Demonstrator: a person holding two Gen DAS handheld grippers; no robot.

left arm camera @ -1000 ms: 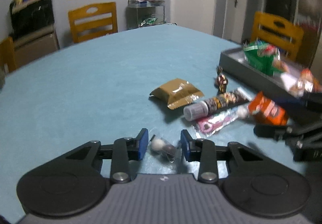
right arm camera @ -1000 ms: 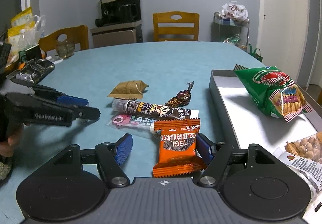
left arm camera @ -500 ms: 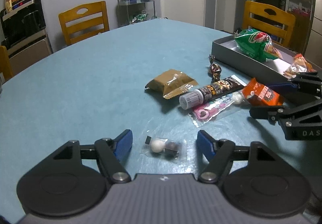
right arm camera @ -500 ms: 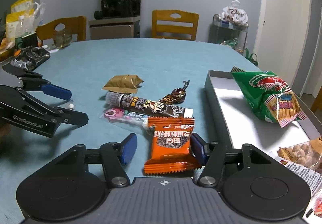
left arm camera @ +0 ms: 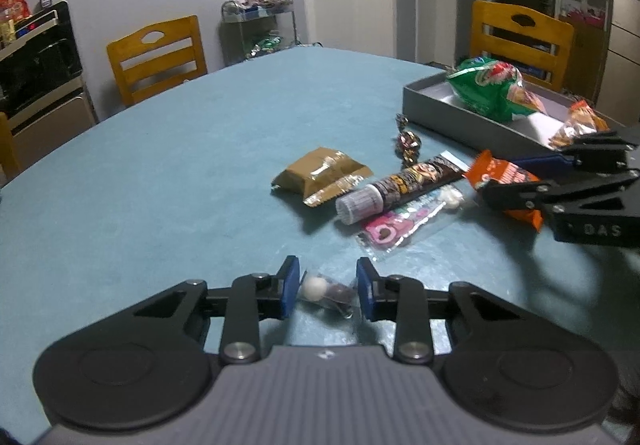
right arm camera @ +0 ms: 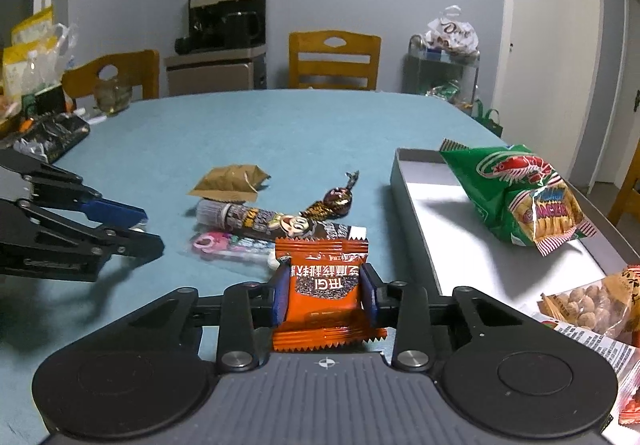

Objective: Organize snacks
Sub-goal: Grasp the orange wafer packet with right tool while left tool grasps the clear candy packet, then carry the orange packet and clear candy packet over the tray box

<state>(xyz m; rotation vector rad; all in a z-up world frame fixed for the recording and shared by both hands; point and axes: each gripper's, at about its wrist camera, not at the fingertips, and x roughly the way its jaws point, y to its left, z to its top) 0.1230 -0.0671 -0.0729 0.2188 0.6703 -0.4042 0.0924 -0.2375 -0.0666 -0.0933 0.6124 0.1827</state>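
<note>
My left gripper point(left arm camera: 327, 292) is shut on a small clear packet of a white and a dark candy ball point(left arm camera: 325, 292) on the blue table. My right gripper point(right arm camera: 325, 290) is shut on an orange snack packet point(right arm camera: 325, 285), which also shows in the left wrist view point(left arm camera: 502, 181). Between them lie a brown foil pouch point(left arm camera: 322, 175), a dark tube snack point(left arm camera: 400, 185), a pink clear-wrapped candy point(left arm camera: 404, 223) and a twisted-wrapper candy point(left arm camera: 408, 143). The grey tray point(right arm camera: 412, 201) at the right holds a green cracker bag point(right arm camera: 516, 193) and a peanut bag point(right arm camera: 588, 305).
Wooden chairs point(right arm camera: 334, 59) stand around the table. A black appliance point(right arm camera: 226, 25) on a cabinet and a wire rack point(right arm camera: 440, 73) stand by the far wall. Bags and a glass jar point(right arm camera: 112, 97) sit at the table's far left edge.
Both grippers have closed: the left onto the candy-ball packet, the right onto the orange packet. Half a second ago both were open around them.
</note>
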